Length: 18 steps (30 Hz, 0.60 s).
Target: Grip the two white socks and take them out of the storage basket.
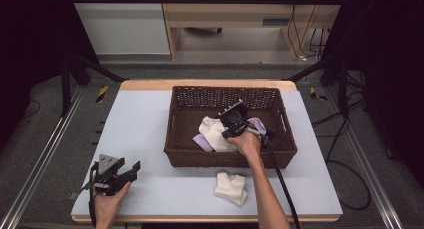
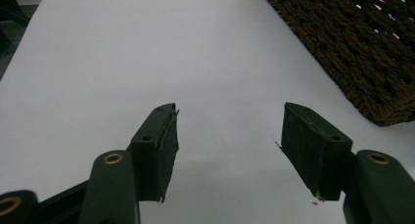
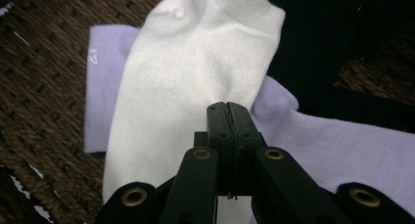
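Observation:
A brown woven basket stands at the middle of the table. Inside it, a white sock lies flat across a lilac sock. In the right gripper view the white sock covers the lilac sock, beside a black garment. My right gripper hovers over them in the basket. Its jaws are shut, with their tips at the white sock's edge and no cloth bunched between them. My left gripper rests open near the table's front left, with nothing between its jaws.
Another white sock lies crumpled on the pale table just in front of the basket. The basket's near wall stands ahead and to the right of the left gripper. Dark frame posts flank the table.

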Each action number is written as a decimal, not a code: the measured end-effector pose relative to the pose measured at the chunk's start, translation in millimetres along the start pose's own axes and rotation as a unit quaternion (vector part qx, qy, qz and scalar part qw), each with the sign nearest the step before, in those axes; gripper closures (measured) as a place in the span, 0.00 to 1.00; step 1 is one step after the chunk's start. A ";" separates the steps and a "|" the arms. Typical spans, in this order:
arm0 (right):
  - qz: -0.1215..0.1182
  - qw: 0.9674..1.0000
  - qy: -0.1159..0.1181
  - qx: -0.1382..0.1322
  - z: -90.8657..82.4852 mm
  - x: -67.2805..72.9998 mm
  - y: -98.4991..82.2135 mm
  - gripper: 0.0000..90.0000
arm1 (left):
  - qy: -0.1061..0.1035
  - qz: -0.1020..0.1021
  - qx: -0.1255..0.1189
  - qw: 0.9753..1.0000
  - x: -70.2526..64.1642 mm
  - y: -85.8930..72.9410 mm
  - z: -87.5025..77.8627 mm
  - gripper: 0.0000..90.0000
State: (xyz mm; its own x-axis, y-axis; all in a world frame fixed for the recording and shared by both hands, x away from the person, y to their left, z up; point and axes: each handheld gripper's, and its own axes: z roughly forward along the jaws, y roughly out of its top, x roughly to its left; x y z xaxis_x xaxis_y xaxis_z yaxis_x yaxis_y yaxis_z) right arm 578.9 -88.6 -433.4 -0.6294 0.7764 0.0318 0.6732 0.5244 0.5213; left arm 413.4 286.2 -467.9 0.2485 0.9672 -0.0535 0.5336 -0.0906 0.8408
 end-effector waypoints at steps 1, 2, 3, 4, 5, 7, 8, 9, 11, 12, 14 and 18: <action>0.002 1.000 0.003 -0.005 -1.2 -0.1 0.2 1.00 | 0.000 -0.001 0.000 1.000 0.0 0.0 -0.1 0.42; 0.006 1.000 0.009 -0.022 -4.5 -0.6 0.2 1.00 | 0.000 -0.001 0.000 1.000 0.3 0.0 -0.3 0.42; 0.006 1.000 0.009 -0.022 -4.5 -0.6 0.2 1.00 | 0.000 -0.001 0.000 1.000 0.3 0.0 -0.3 0.42; 0.009 0.999 0.010 -0.029 -5.9 -0.9 -0.1 1.00 | -0.001 -0.002 -0.002 1.000 0.4 0.0 -0.7 0.42; 0.010 0.999 0.010 -0.035 -7.2 -1.2 -0.2 1.00 | 0.000 -0.002 -0.003 1.000 0.3 0.0 -0.9 0.42; 0.010 0.999 0.013 -0.049 -9.9 -1.5 0.4 1.00 | -0.001 -0.002 -0.003 1.000 0.8 0.0 -1.1 0.42; 0.010 0.999 0.013 -0.049 -9.9 -1.5 0.4 1.00 | -0.001 -0.004 -0.003 1.000 0.8 0.0 -0.8 0.42; 0.011 0.998 0.015 -0.056 -11.0 -1.5 0.6 1.00 | -0.001 -0.003 -0.001 1.000 1.0 0.0 -0.7 0.42; 0.017 0.997 0.018 -0.071 -13.4 -1.0 0.8 1.00 | -0.001 -0.002 -0.001 1.000 0.8 0.0 -0.7 0.42; 0.015 0.997 0.019 -0.077 -14.9 -1.5 0.6 1.00 | -0.001 -0.003 -0.003 1.000 0.5 0.0 -0.7 0.42; 0.013 0.995 0.022 -0.092 -18.2 -2.0 0.5 1.00 | -0.001 -0.003 -0.003 1.000 0.3 0.0 -0.9 0.42; 0.010 0.991 0.024 -0.128 -25.5 -2.9 0.9 1.00 | -0.001 -0.004 -0.003 1.000 0.8 0.1 -0.8 0.42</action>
State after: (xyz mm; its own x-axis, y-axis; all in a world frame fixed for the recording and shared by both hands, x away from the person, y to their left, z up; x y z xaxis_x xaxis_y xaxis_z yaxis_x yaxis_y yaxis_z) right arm 571.5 -99.3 -411.2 -0.6394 0.7645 0.0818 0.5688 0.3987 0.7194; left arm 413.0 287.2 -467.5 0.2460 0.9673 -0.0613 0.5304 -0.0815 0.8438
